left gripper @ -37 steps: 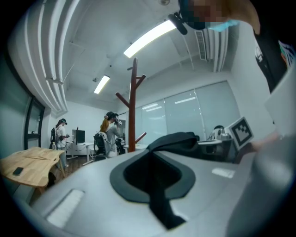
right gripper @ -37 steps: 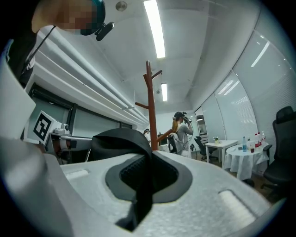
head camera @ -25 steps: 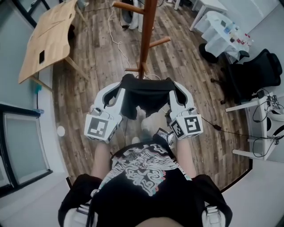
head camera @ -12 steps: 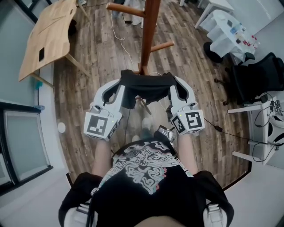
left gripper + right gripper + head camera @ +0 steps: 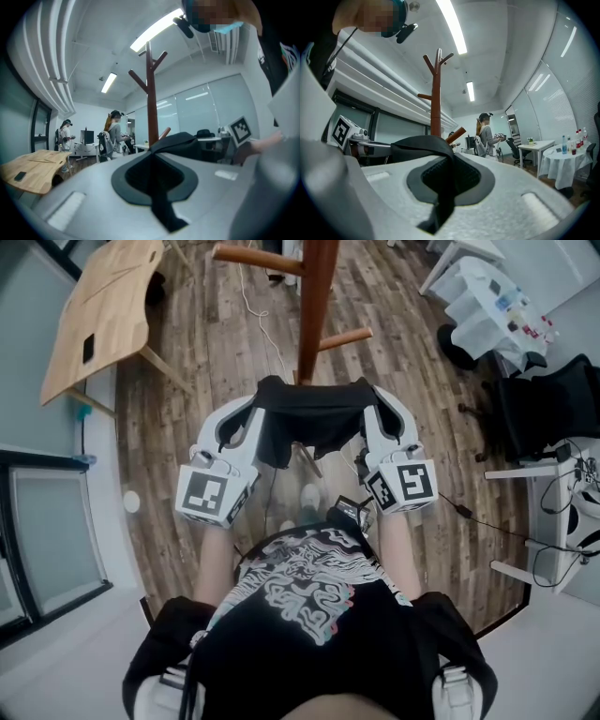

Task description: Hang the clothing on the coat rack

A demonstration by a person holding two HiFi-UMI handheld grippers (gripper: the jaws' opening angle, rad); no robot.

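As left gripper [image 5: 262, 413] and right gripper [image 5: 367, 411] pinch black garment [image 5: 314, 426] — spread between them, coat rack [image 5: 317, 306] ahead.

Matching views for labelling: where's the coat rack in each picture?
Head view: coat rack at top centre, its post just beyond the black garment.
Left gripper view: centre, slightly left, rising behind the garment.
Right gripper view: left of centre, rising behind the garment.
Shared landmark: the black garment, in front of the post in all three.
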